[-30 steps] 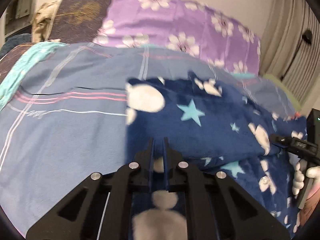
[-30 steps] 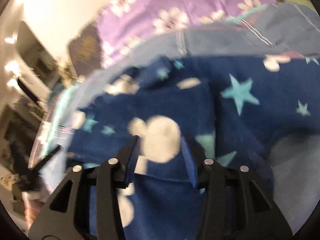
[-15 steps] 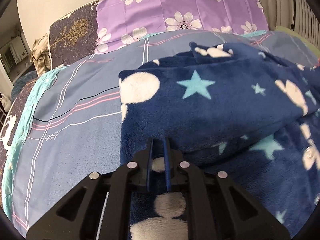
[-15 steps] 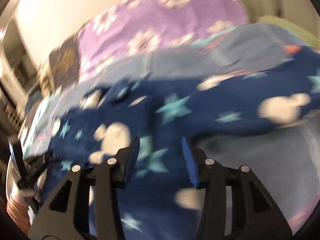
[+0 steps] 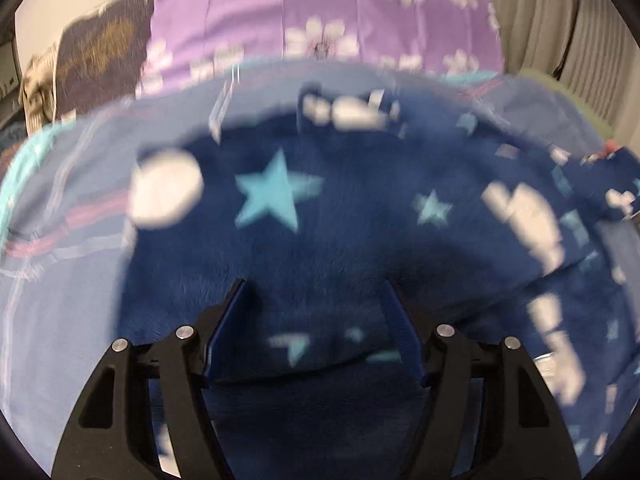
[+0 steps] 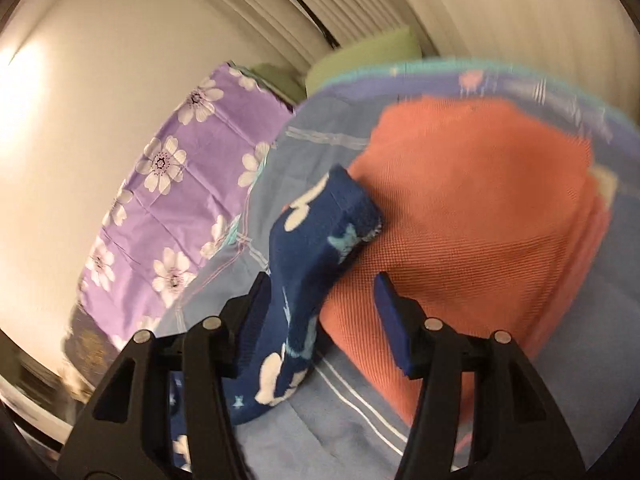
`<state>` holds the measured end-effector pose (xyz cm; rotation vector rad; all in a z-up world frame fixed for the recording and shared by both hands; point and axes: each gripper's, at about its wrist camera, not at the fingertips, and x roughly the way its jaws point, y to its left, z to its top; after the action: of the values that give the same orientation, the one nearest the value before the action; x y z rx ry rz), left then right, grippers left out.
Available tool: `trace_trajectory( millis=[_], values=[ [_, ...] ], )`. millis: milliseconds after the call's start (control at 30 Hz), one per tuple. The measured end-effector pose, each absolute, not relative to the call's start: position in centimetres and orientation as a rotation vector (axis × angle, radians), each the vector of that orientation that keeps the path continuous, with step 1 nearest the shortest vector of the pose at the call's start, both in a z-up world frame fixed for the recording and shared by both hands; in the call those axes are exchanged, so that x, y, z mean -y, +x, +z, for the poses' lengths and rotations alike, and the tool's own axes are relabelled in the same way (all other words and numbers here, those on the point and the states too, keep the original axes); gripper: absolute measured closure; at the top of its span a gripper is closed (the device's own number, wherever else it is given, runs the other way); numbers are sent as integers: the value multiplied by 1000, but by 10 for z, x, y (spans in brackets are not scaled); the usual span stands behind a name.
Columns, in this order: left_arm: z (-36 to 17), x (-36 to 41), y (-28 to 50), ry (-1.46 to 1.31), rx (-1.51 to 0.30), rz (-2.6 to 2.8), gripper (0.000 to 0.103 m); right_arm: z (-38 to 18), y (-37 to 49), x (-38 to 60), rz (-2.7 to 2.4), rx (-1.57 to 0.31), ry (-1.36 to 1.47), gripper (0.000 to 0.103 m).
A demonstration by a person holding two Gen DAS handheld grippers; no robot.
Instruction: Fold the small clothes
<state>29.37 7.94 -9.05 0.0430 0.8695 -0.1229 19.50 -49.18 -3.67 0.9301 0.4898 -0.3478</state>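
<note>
A navy fleece garment [image 5: 340,232] with pale stars and white blobs lies spread on the bed in the left wrist view. My left gripper [image 5: 316,304] hangs just above its near fold. Its jaws are opening wide, and the fleece lies under them with neither pad pressing on it. In the right wrist view a narrow part of the same navy fleece [image 6: 316,240] runs up beside the left finger [image 6: 256,308] and rests on an orange mesh garment [image 6: 480,208]. My right gripper [image 6: 322,296] is opening; its right pad stands clear of the cloth.
The blue striped bed sheet [image 5: 68,300] covers the bed [image 6: 328,420]. A purple flowered pillow [image 5: 320,12] stands at the head against the wall, also seen from the right wrist [image 6: 172,184]. A dark brown cushion [image 5: 96,56] is beside it, and a green pillow [image 6: 376,48] sits by the curtain.
My left gripper was shut on the fleece edge and has let go, its jaws now wide apart. My right gripper swung away to the right, rolled, and widened; the orange garment came into its view.
</note>
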Motion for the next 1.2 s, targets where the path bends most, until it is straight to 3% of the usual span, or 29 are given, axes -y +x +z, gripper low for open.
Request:
trace_trajectory(
  millis=[67,133,167,333,600,767,900,1133,1200],
  values=[
    [-85,-80,292,29,-856,-124,34,-34,200,498,-384,-455,935,46],
    [-86,-81,291,24,-854,-129,34,-28,205,498,-415,-448,885,72],
    [-86,-82,292,14,-856,-134,34,-24,213,495,-408,-463,850,94],
    [-87,-82,292,15,-853,-133,34,6,230,447,-267,-424,750,94],
    [-88,-86,289,-3,-847,-142,34,29,264,242,276,-445,530,94],
    [-88,-87,289,-22,-848,-151,34,-31,277,121,493,-633,406,94],
    [-85,-94,289,-68,-844,-174,34,-84,277,84,509,-773,283,93],
    [-49,-99,289,-393,-820,-372,33,-97,267,88,499,-767,243,90],
    [-40,-78,291,-349,-820,-403,26,-95,264,77,492,-752,200,82]
  ],
)
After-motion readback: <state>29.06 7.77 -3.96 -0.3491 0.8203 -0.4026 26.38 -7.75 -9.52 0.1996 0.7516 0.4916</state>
